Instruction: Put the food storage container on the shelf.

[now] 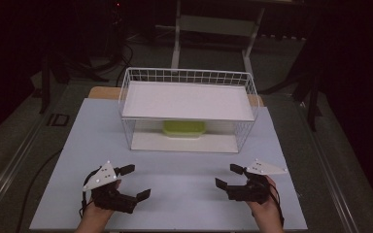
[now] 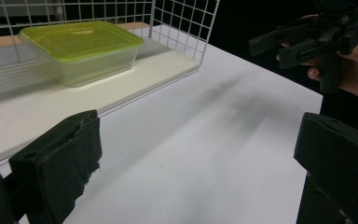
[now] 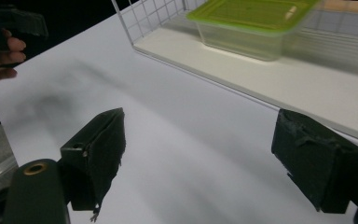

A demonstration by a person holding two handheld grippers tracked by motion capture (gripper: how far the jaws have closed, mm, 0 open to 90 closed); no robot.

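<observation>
Both my grippers, left (image 1: 137, 182) and right (image 1: 227, 176), gape wide and empty; the box (image 1: 184, 128) sits far, centred on the rack's (image 1: 187, 76) lower shelf, long axis left-right, roughly equidistant.

Looked like a lab or test room, honestly. The white tabletop (image 1: 175, 194) sat in a dark space, with cables (image 1: 126, 58) on the floor and a bare metal stand (image 1: 213, 24) behind.

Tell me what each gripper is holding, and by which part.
Nothing. The left gripper and the right gripper are both open over the table.
</observation>
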